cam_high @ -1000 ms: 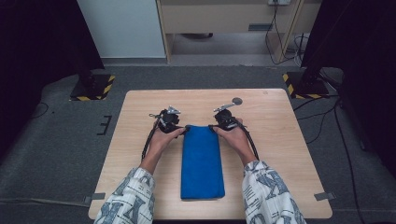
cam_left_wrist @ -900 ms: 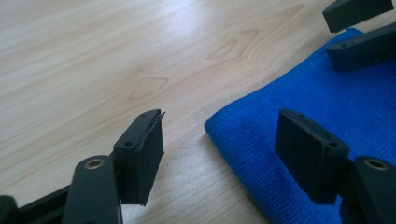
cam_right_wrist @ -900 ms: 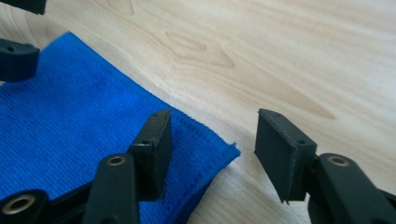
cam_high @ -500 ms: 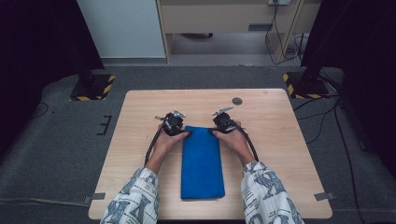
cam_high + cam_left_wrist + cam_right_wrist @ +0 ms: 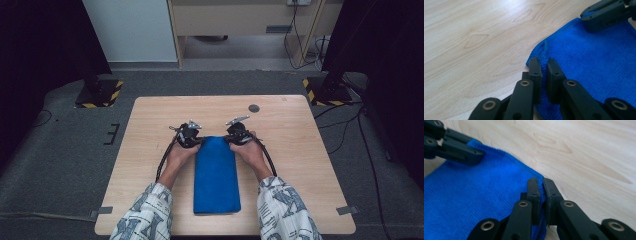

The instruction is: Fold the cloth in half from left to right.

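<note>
A blue cloth [image 5: 216, 175], folded into a long strip, lies on the wooden table [image 5: 300, 150] and runs away from the person. My left gripper [image 5: 199, 141] is at its far left corner and my right gripper [image 5: 231, 139] at its far right corner. In the left gripper view the left gripper [image 5: 543, 61] has just closed its jaws on the edge of the cloth [image 5: 594, 57]. In the right gripper view the right gripper [image 5: 539, 181] has just closed too and pinches the corner of the cloth [image 5: 474, 190]. Each view shows the other gripper [image 5: 606, 13] [image 5: 456, 147] on the opposite corner.
A small dark disc [image 5: 254, 108] lies on the table beyond the right gripper. Bare wood surrounds the cloth on all sides. Black stands with yellow-striped bases [image 5: 100, 92] [image 5: 325, 90] flank the table's far corners on the floor.
Both hands have shifted slightly inward and toward the person, bringing the grippers onto the cloth's far corners. The cloth lies where it was.
</note>
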A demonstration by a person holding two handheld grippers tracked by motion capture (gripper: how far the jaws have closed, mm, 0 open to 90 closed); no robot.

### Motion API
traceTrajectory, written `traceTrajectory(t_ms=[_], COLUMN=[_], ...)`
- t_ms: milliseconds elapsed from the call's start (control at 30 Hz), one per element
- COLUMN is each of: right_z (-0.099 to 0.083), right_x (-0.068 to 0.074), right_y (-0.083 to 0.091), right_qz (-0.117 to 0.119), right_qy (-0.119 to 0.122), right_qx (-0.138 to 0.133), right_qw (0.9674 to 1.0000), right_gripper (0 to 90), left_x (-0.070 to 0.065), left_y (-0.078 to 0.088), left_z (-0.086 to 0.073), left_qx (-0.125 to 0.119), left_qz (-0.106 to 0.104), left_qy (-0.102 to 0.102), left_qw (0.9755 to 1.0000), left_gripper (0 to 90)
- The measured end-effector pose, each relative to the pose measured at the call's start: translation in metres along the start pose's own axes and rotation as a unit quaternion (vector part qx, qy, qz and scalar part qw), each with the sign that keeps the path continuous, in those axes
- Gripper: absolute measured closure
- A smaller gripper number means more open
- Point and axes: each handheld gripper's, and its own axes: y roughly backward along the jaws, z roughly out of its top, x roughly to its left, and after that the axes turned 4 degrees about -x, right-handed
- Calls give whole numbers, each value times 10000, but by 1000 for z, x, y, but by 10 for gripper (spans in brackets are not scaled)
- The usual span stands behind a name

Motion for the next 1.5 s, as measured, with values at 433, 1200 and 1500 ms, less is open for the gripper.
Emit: traceTrajectory(t_ms=[433, 1200, 1500], right_z=[25, 51, 60], right_x=[-8, -22, -24], right_y=[35, 62, 70], right_qz=[130, 1, -63], right_qy=[-53, -105, -43], right_qx=[-469, -987, -1120], right_qw=[9988, 9951, 9937], right_gripper=[855, 855, 853], left_x=[-5, -3, -3], left_y=[28, 44, 49], left_z=[34, 73, 81], left_qx=[-513, -828, -911], left_qz=[67, 115, 122], left_qy=[-100, -181, -231], left_qw=[9986, 9963, 9955], left_gripper=[854, 863, 862])
